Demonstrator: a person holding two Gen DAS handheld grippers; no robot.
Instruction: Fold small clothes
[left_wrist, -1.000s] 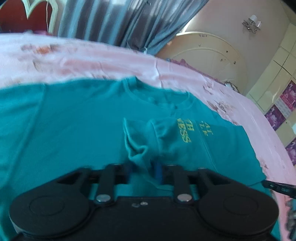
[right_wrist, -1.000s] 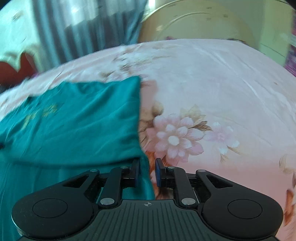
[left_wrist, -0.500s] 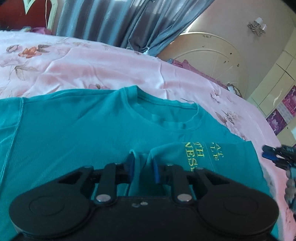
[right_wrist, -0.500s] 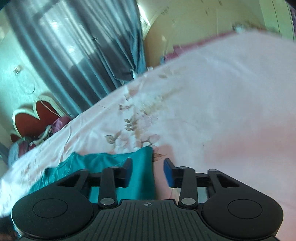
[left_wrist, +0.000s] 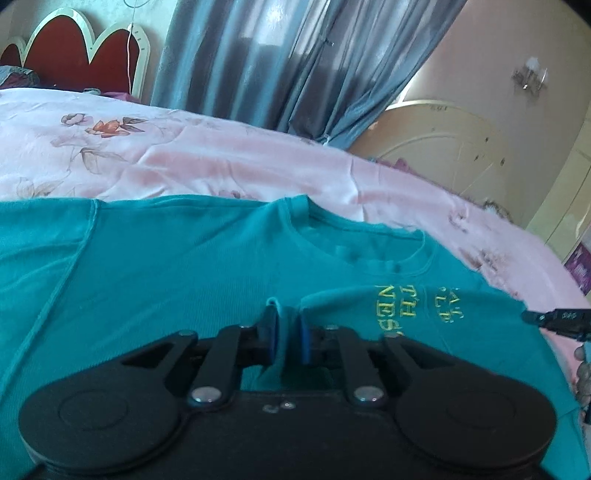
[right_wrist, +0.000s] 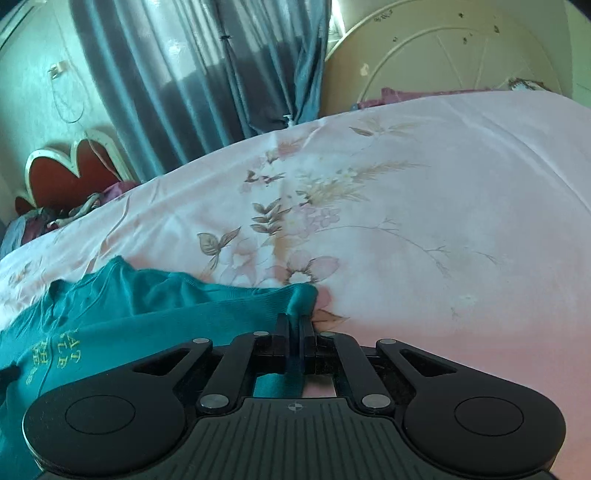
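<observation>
A teal T-shirt (left_wrist: 166, 266) with yellow lettering lies spread on the pink floral bedsheet (left_wrist: 221, 166), one side folded over so the lettering faces up. My left gripper (left_wrist: 288, 332) sits low over the shirt's middle. Its jaws are opening, with a fold of teal cloth still between the pads and curling over the left one. In the right wrist view the T-shirt (right_wrist: 147, 306) lies at lower left. My right gripper (right_wrist: 294, 328) is shut on its bunched right-hand edge. The tip of the right gripper (left_wrist: 554, 321) shows at the left wrist view's right edge.
The bedsheet (right_wrist: 443, 221) stretches wide to the right of the shirt. A red scalloped headboard (left_wrist: 74, 55) and grey-blue curtains (left_wrist: 258, 55) stand behind the bed. A round cream panel (left_wrist: 443, 147) stands at the bed's far right.
My right gripper swung from over the shirt's flat edge to its far corner and closed on it. The raised fold in my left gripper has come down flat onto the shirt.
</observation>
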